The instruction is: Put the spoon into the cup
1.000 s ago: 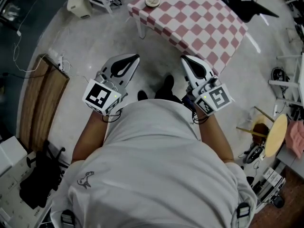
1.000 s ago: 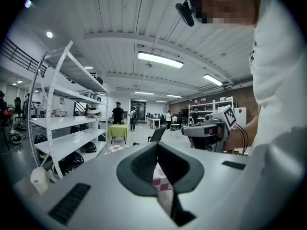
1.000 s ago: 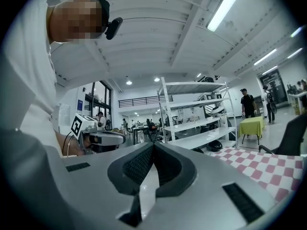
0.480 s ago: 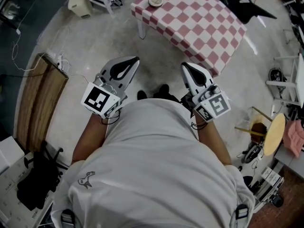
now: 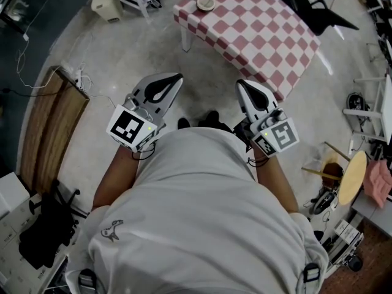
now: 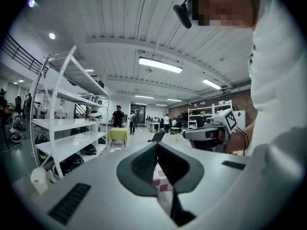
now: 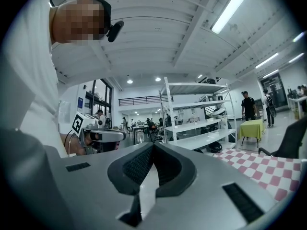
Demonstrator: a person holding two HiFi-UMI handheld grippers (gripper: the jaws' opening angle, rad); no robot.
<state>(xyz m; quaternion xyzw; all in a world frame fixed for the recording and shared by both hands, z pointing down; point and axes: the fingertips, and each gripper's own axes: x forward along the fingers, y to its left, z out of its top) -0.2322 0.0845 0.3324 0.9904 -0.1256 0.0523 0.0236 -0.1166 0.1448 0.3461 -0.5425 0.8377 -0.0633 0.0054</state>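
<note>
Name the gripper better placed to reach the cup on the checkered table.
Left, narrowly. Both the left gripper and right gripper are shut, empty and short of the table; the cup stands at its left corner.

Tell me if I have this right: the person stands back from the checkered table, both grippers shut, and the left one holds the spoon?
Not quite. The left gripper holds nothing: the left gripper view shows its jaws closed together with nothing between. The rest stands: the person is back from the checkered table, and the right gripper is shut too.

right tool [image 7: 153, 148] closed, empty, checkered table [image 7: 261, 170]
</note>
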